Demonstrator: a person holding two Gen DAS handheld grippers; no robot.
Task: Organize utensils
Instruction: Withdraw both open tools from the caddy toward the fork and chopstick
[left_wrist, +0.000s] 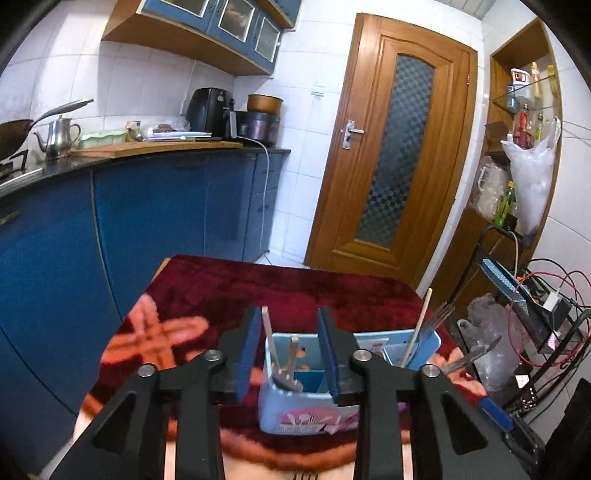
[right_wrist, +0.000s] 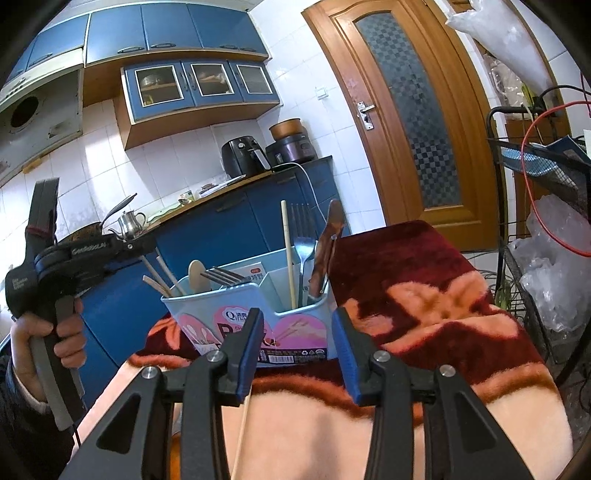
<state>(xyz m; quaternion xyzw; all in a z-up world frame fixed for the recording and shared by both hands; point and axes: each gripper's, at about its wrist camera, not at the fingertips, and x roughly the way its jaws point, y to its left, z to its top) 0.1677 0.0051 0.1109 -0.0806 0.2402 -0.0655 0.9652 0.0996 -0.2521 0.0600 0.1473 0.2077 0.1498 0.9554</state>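
Note:
A light blue utensil holder (right_wrist: 243, 314) with divided compartments stands on the red flowered cloth (right_wrist: 424, 280); it also shows in the left wrist view (left_wrist: 295, 410). Its left compartment holds a wooden spoon (right_wrist: 198, 275), a fork (right_wrist: 225, 276) and chopsticks. Its right compartment holds a chopstick (right_wrist: 289, 254), a fork (right_wrist: 303, 243) and a brown-handled knife (right_wrist: 327, 247). My left gripper (left_wrist: 290, 350) is open, just above the holder's left compartment. My right gripper (right_wrist: 297, 350) is open and empty in front of the holder. One chopstick (right_wrist: 244, 424) lies on the cloth below my right gripper.
Blue kitchen cabinets (left_wrist: 155, 206) and a counter stand to the left. A wooden door (left_wrist: 391, 147) is behind the table. A black wire rack (right_wrist: 546, 236) with cables and plastic bags stands at the right. A blue-handled utensil (left_wrist: 493, 408) lies at the table's right edge.

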